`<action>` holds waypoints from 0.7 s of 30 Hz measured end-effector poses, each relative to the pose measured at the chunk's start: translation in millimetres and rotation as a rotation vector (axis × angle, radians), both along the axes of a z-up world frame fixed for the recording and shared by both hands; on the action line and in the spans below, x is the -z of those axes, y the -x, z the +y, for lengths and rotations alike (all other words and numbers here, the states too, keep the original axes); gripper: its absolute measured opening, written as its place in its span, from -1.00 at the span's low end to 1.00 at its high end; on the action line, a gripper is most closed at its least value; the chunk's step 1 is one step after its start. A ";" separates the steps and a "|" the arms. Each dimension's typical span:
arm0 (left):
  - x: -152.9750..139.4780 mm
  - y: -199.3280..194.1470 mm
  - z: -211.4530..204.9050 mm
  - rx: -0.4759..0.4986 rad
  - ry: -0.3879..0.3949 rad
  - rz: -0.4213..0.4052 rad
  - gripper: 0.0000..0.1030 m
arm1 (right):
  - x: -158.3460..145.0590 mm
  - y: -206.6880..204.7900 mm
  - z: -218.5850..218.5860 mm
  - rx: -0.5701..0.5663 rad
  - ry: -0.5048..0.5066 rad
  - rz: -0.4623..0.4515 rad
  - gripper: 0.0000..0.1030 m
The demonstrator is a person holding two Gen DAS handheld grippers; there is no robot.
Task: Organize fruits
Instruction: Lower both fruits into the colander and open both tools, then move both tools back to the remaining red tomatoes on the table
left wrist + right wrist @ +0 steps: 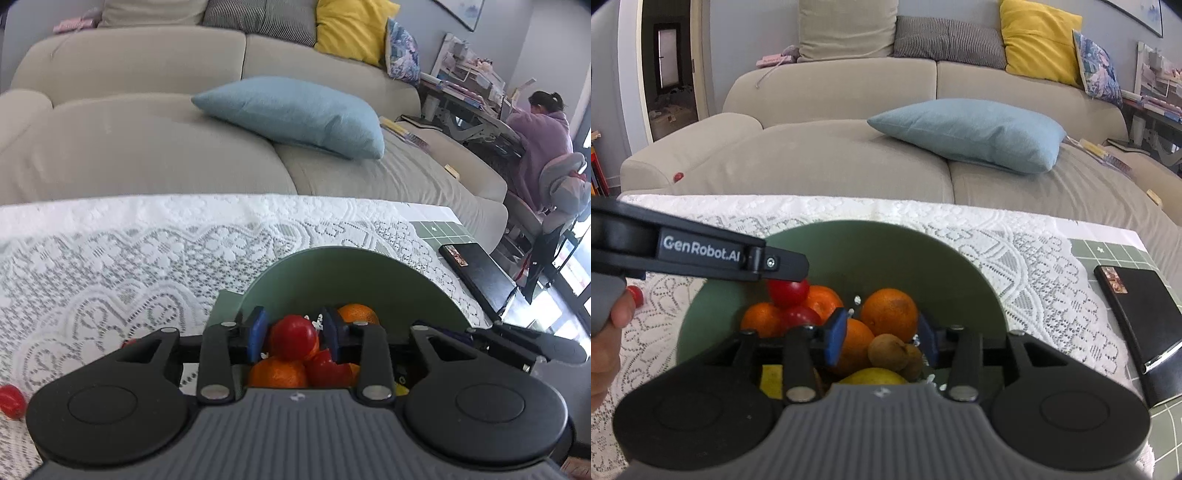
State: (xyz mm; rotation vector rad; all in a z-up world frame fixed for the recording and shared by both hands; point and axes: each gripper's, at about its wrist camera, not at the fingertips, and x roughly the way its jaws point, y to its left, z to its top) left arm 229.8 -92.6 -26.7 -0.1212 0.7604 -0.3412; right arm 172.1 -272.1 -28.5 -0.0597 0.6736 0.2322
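Note:
A green bowl (886, 251) on the lace cloth holds oranges (890, 314), red fruits, brown kiwis (888, 350) and a yellow fruit (873, 376). My left gripper (295, 330) hangs over the bowl's left side. A round red fruit (293, 338) sits between its blue pads on top of the oranges (277, 373), and thin gaps show on both sides. From the right wrist view the left gripper (783, 264) reaches in from the left, above that red fruit (788, 291). My right gripper (882, 341) stands open over the kiwis and an orange. One of its black fingers (535, 343) shows in the left wrist view.
Small red fruits (11, 400) lie loose on the lace tablecloth (147, 251), left of the bowl. A black box (1145, 325) sits at the table's right edge. Beyond the table stands a beige sofa (147, 147) with a blue pillow (295, 114). A person (543, 136) sits at a desk, far right.

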 end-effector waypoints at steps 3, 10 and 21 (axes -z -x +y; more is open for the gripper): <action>-7.5 11.5 3.8 -0.005 -0.024 -0.033 -0.20 | -4.8 5.1 2.2 -0.006 -0.017 -0.020 -0.18; -24.4 36.0 18.2 -0.034 -0.057 -0.087 -0.08 | -17.9 22.3 10.6 -0.036 -0.067 -0.102 0.09; -46.3 79.0 68.8 -0.108 -0.026 -0.210 0.50 | -29.2 50.9 47.6 -0.130 -0.117 -0.218 0.45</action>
